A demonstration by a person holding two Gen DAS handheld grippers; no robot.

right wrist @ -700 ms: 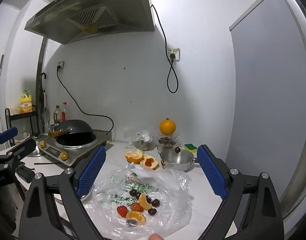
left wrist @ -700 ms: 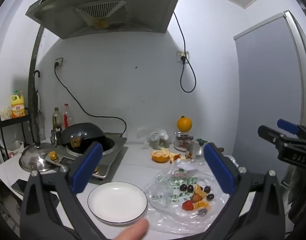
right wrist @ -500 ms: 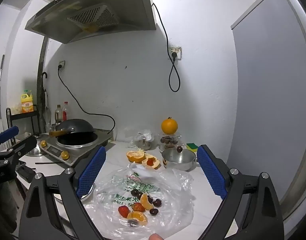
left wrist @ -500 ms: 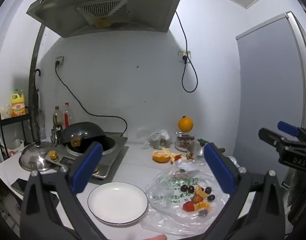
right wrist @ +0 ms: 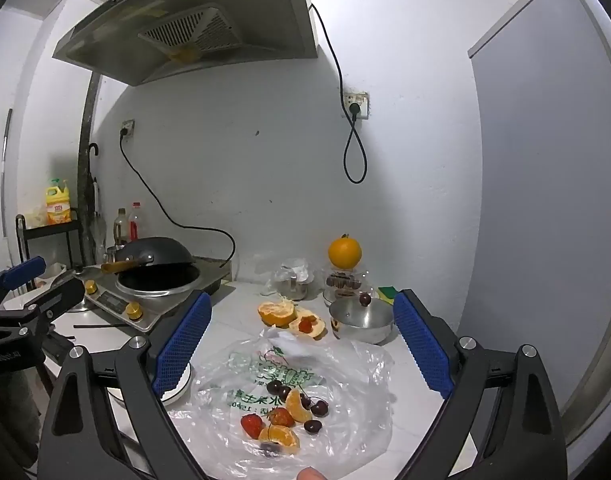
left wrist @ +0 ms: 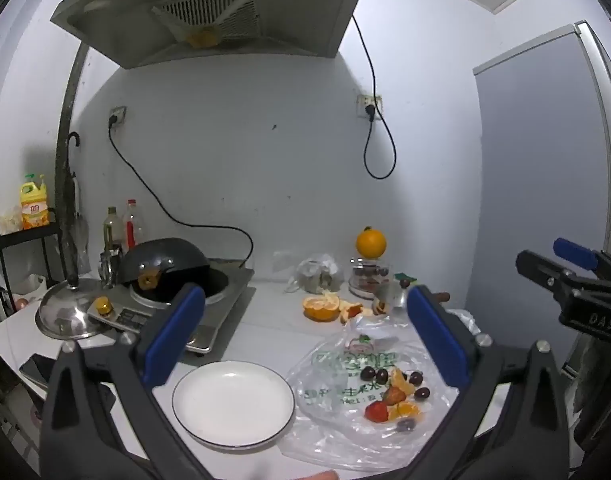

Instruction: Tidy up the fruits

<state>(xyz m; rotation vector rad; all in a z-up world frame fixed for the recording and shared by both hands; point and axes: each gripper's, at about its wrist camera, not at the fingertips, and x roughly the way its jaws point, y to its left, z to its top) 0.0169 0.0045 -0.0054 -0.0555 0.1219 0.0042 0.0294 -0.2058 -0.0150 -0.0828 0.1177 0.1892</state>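
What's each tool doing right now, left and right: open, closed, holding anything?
Left tool: open wide, empty, above the round white plate.
Right tool: open wide, empty, above the clear plastic bag of fruit.

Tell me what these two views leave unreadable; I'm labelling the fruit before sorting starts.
- White plate: right wrist view, mostly behind the right claw's blue pad.
- Jar under the whole orange: left wrist view, contents too small.
- Dark fruit at pile's near edge: right wrist view, blurred under plastic bag.
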